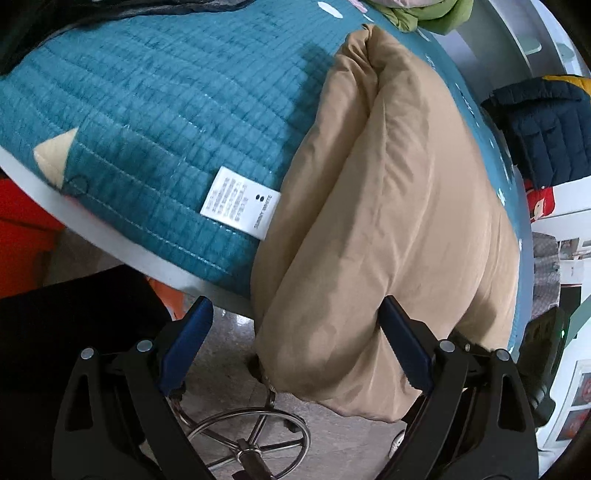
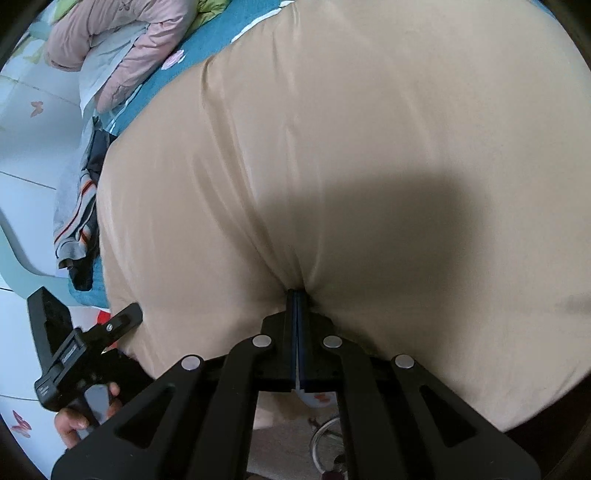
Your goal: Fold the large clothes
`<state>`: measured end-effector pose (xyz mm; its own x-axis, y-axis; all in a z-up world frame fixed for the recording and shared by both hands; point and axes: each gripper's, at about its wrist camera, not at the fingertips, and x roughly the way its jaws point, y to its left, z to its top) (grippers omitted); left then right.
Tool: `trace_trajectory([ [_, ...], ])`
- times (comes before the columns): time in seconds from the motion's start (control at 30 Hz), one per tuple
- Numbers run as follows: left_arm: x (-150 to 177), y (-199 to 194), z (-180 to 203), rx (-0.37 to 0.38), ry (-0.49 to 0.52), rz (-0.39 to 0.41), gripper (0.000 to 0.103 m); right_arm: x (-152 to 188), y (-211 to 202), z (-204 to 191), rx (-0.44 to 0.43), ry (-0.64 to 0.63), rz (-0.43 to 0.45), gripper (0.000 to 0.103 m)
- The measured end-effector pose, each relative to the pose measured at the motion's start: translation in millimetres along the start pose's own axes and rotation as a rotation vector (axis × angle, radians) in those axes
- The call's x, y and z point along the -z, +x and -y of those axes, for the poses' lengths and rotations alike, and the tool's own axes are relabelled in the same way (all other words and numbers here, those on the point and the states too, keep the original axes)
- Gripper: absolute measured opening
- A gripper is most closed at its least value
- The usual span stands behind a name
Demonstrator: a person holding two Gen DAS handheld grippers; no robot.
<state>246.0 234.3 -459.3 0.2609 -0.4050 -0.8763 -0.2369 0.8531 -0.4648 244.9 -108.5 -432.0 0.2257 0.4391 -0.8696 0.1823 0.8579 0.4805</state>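
A large tan padded garment (image 1: 399,206) lies folded lengthwise on a teal quilted mat (image 1: 155,122), its near end hanging over the table edge. My left gripper (image 1: 295,325) is open, its blue pads on either side of that hanging end. In the right wrist view the tan garment (image 2: 369,147) fills most of the frame. My right gripper (image 2: 297,299) is shut on a pinch of its near edge. The left gripper (image 2: 125,317) shows at lower left of that view, held by a hand, touching the garment's edge.
A pink jacket (image 2: 122,48), a green garment (image 1: 432,14) and a striped grey garment (image 2: 74,218) lie at the mat's far side. A navy puffer jacket (image 1: 543,129) sits to the right. A chair base (image 1: 255,443) stands on the floor below.
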Motion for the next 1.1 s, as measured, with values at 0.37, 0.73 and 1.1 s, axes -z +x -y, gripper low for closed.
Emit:
trace_trajectory([
  [0.37,11,4,11,0.018,-0.007,-0.030,0.087,12,-2,3,-0.066,-0.011,0.020,0.001],
  [0.73,10,-10,35,0.066,0.087,-0.007,0.021,36,-39,-32,-0.006,-0.289,0.186,0.006],
  [1.1,-5,-73,85,0.135,0.209,0.040,0.018,85,-50,-93,-0.128,-0.616,0.334,0.048],
])
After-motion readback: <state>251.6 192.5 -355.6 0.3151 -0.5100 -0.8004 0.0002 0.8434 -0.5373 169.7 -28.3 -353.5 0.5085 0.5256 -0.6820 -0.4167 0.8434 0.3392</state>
